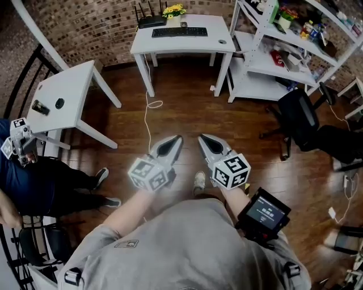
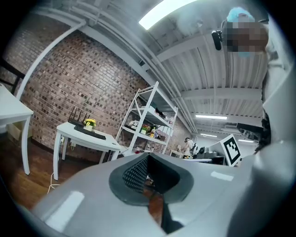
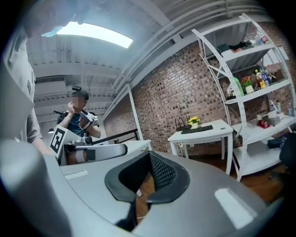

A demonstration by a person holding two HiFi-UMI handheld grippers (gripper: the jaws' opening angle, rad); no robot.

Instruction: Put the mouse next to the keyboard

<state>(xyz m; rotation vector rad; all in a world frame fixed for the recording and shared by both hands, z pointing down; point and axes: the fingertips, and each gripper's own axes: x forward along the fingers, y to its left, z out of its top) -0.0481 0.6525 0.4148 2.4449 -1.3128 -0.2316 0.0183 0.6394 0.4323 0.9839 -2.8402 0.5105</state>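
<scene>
A black keyboard (image 1: 179,32) lies on the white desk (image 1: 187,44) against the far brick wall. A small dark mouse (image 1: 222,41) sits near that desk's right edge, apart from the keyboard. My left gripper (image 1: 173,141) and right gripper (image 1: 205,140) are held side by side over the wooden floor, well short of the desk. Both have their jaws shut with nothing between them. The left gripper view shows its closed jaws (image 2: 148,159) with the desk and keyboard (image 2: 91,132) far off. The right gripper view shows closed jaws (image 3: 149,155) and the keyboard (image 3: 196,129).
A router and yellow flowers (image 1: 173,11) stand behind the keyboard. A second white table (image 1: 62,96) stands at the left, a white shelf unit (image 1: 283,51) at the right, a black office chair (image 1: 300,116) beside it. A seated person (image 1: 34,181) is at the left. A cable (image 1: 148,113) trails on the floor.
</scene>
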